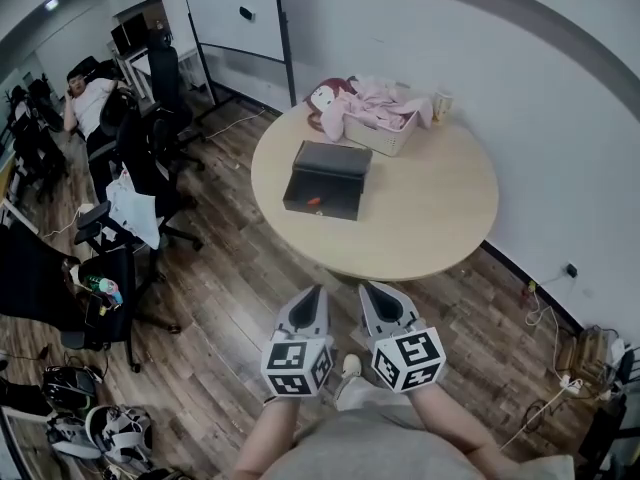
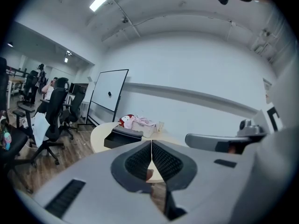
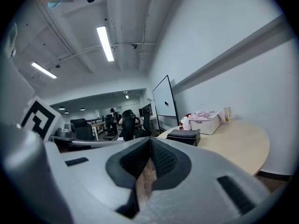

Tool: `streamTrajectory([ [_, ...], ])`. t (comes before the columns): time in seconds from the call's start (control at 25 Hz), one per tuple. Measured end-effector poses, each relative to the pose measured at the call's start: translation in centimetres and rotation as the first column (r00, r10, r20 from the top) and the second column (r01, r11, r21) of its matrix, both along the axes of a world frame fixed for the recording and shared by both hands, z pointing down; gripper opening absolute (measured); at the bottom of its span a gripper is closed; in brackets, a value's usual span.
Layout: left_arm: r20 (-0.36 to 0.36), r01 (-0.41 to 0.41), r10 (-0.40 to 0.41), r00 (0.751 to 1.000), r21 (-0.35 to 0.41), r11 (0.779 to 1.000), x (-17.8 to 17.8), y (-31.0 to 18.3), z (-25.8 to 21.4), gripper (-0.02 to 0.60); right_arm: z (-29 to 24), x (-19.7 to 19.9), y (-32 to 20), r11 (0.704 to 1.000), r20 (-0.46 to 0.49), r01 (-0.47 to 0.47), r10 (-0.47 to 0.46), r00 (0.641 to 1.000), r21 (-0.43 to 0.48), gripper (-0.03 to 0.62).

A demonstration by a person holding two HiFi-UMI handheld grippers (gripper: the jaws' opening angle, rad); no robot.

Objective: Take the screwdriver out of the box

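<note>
A black box [image 1: 325, 180] lies on the round wooden table [image 1: 430, 218], its grey lid [image 1: 333, 157] folded back. Inside its dark front part a small orange-red piece [image 1: 313, 201] shows, apparently the screwdriver's handle. Both grippers hang side by side over the wooden floor, short of the table's near edge and pointing at it. My left gripper [image 1: 312, 293] is shut and empty, and so is my right gripper [image 1: 370, 290]. In the left gripper view the box [image 2: 122, 137] sits beyond the shut left gripper [image 2: 151, 142]. In the right gripper view the box [image 3: 183, 135] lies past the shut right gripper [image 3: 150, 140].
A white basket [image 1: 385, 138] with pink clothes and a doll stands at the table's far side, a cup [image 1: 441, 105] beside it. Office chairs [image 1: 140, 173] crowd the left, with a seated person [image 1: 90, 98] beyond. Cables [image 1: 545, 313] lie by the right wall.
</note>
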State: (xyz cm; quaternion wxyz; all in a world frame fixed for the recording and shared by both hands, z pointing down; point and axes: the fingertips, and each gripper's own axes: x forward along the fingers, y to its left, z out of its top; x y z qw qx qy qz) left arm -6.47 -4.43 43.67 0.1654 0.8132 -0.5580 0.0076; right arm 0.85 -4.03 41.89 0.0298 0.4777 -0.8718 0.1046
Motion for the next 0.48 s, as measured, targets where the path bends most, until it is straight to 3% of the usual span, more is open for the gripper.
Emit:
streamTrajectory([
  [0.48, -0.022, 0.053, -0.054, 0.998, -0.010, 0.999, 0.7, -11.7, 0.5, 0.005, 0.0, 0.7, -12.3, 0.997, 0.008, 0.078, -0.078, 0.997, 0.005, 0.000],
])
